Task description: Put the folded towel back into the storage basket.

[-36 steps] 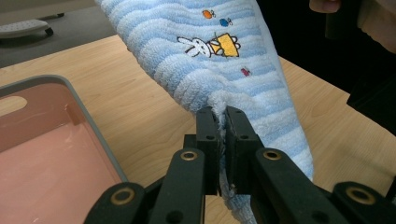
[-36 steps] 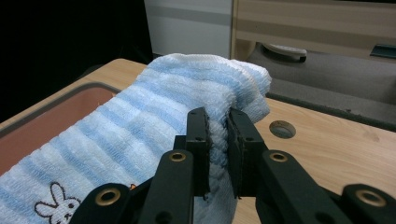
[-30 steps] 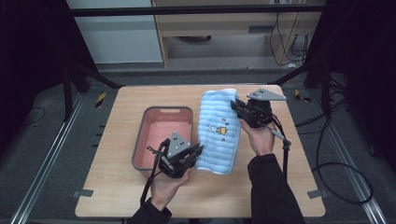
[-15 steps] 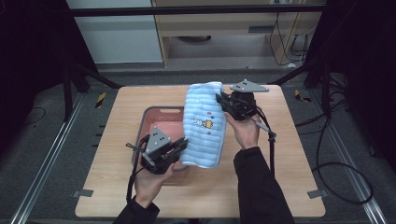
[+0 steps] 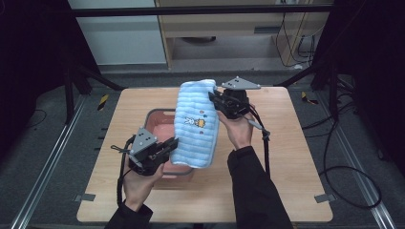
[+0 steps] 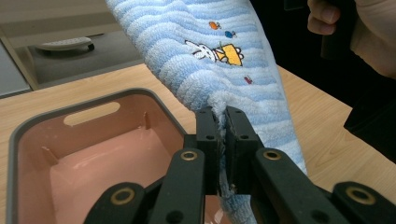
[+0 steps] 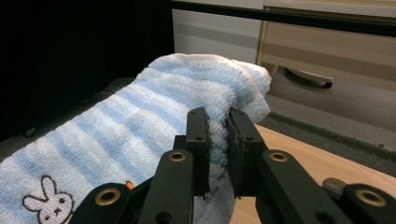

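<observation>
A folded light-blue striped towel (image 5: 197, 125) with a small rabbit picture hangs stretched between my two grippers, above the pink bin (image 5: 154, 123). My left gripper (image 5: 172, 144) is shut on the towel's near lower edge (image 6: 261, 116); its jaws pinch the cloth (image 6: 221, 122). My right gripper (image 5: 213, 99) is shut on the far upper end of the towel (image 7: 154, 112), with cloth bunched between its jaws (image 7: 215, 122). The bin (image 6: 88, 144) lies empty under the left gripper, a handle slot in its far wall.
The wooden table (image 5: 291, 157) has bare surface to the right of the towel and in front of the bin. A cable (image 5: 263, 143) trails from the right gripper. Cabinets and a drawer (image 7: 327, 51) stand beyond the table's far edge.
Both grippers have carried the towel leftward and slightly upward, from the table beside the bin to over the bin. Both stayed shut on it.
</observation>
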Demonstrator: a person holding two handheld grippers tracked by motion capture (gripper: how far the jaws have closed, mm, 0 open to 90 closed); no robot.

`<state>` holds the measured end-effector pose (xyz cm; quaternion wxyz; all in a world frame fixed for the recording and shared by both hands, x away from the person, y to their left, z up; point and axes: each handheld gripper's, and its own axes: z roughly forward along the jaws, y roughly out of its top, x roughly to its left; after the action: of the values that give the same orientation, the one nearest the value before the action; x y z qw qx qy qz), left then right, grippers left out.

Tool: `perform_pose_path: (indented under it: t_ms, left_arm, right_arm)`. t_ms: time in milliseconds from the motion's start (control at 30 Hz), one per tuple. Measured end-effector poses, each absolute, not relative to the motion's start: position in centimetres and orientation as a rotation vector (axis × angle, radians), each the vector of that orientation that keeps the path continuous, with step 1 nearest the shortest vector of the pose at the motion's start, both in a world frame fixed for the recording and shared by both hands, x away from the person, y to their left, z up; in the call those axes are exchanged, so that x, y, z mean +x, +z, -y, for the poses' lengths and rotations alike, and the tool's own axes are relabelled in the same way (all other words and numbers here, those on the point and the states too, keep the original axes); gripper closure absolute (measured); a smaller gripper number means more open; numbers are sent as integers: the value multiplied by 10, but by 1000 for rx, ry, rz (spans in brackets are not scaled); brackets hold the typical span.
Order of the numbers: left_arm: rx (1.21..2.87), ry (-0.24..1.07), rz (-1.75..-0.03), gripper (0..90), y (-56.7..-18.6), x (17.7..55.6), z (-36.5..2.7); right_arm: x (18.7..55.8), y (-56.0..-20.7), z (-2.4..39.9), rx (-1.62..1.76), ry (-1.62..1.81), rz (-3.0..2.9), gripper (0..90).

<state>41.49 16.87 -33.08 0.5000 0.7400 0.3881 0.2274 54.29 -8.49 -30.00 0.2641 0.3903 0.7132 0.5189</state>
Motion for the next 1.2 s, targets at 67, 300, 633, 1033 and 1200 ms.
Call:
perform_pose_path:
  t_ms: [67,300,633,1033,1200]
  left_arm:
    - [1785,555,-946,851,-330,414,-174]
    - [1769,569,-970,851,-328,415,-190]
    - [1763,595,-1010,851,-330,418,-211]
    - [1762,592,-1067,851,-344,426,-229]
    - [1789,591,-1083,851,-352,433,-229]
  right_arm:
    - [545,-299,77,1044,1408,-1936,800]
    - [550,-298,59,1020,1422,-1945,801]
    - [559,-302,39,1004,1433,-1969,800]
    - [572,-316,15,992,1434,-2001,799]
    - [578,-326,11,993,1427,-2011,799]
